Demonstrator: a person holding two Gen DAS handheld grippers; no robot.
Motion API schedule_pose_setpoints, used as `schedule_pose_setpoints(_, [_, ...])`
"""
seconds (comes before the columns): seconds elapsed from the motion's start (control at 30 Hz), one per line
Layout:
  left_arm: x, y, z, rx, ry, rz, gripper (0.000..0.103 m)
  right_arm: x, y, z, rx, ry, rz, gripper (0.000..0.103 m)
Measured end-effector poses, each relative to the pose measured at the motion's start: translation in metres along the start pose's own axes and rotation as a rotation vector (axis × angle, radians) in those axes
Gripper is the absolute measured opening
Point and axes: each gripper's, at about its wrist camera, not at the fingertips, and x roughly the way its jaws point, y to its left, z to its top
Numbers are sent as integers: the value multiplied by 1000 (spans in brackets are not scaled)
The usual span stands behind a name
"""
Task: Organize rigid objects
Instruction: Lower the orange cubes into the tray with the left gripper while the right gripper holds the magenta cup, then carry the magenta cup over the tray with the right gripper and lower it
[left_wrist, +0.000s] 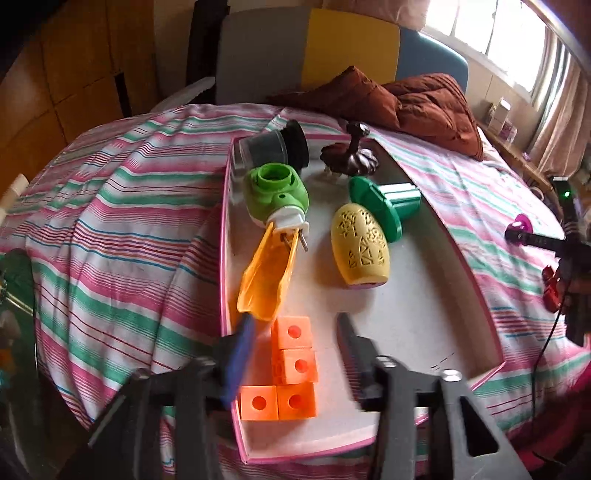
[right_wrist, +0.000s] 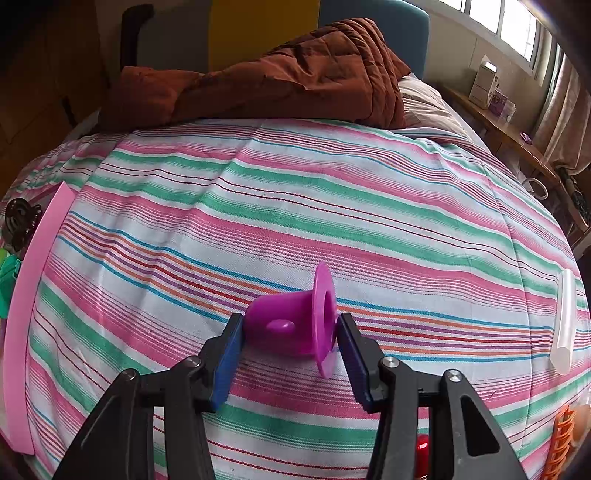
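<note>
A white tray with a pink rim (left_wrist: 406, 295) lies on the striped bedsheet. It holds an orange block of several joined cubes (left_wrist: 295, 365), an orange scoop (left_wrist: 266, 277), a green plug-in device (left_wrist: 275, 192), a yellow patterned egg shape (left_wrist: 360, 247), a green flanged piece (left_wrist: 384, 203), a dark jar (left_wrist: 273, 147) and a brown ornament (left_wrist: 349, 155). My left gripper (left_wrist: 295, 350) stands open over the cubes, pads apart from them. To the right of the tray, my right gripper (right_wrist: 290, 343) is shut on a purple flanged cup (right_wrist: 295, 321) lying sideways on the sheet.
A brown quilt (right_wrist: 295, 74) is heaped at the far end of the bed. A white tube (right_wrist: 563, 321) and an orange comb-like piece (right_wrist: 561, 443) lie at the right edge, and a red object (right_wrist: 423, 450) sits under the right gripper. The tray rim (right_wrist: 33, 295) shows at the left.
</note>
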Motion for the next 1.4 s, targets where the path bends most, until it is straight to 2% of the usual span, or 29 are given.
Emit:
schedule_pose_setpoints(0.13, [-18, 2, 1, 13, -57, 26, 56, 1, 0, 0, 4, 0, 3, 51])
schedule_pose_setpoints(0.33, [-38, 10, 2, -24, -106, 78, 56, 1, 2, -1, 4, 4, 7, 51])
schedule_pose_setpoints(0.57, [-50, 28, 4, -78, -134, 75, 56, -9, 23, -6, -30, 54, 49, 50])
schedule_pose_setpoints(0.63, [-50, 31, 3, -89, -136, 79, 56, -22, 31, -7, -21, 43, 91, 39])
schedule_pose_setpoints(0.67, [-50, 33, 2, -94, -138, 78, 56, -32, 37, -7, -20, 24, 113, 16])
schedule_pose_setpoints(0.7, [-50, 35, 0, -100, -138, 81, 56, -40, 44, -8, -16, 17, 134, 14])
schedule_pose_setpoints(0.77, [-48, 39, -3, -113, -129, 80, 56, -59, 65, -11, -53, -14, 192, 14])
schedule_pose_setpoints(0.87, [-46, 44, -7, -133, -118, 70, 56, -63, 96, -16, -159, -24, 140, 14])
schedule_pose_setpoints(1.0, [-50, 47, -11, -136, -131, 70, 56, -56, 85, -18, -75, -4, 162, 14])
schedule_pose_setpoints(1.27, [-47, 43, -14, -123, -120, 72, 56, -66, 82, -26, -40, -15, 192, 14])
schedule_pose_setpoints(1.4, [-47, 40, -13, -115, -114, 80, 56, -84, 95, -31, -46, -50, 263, 14])
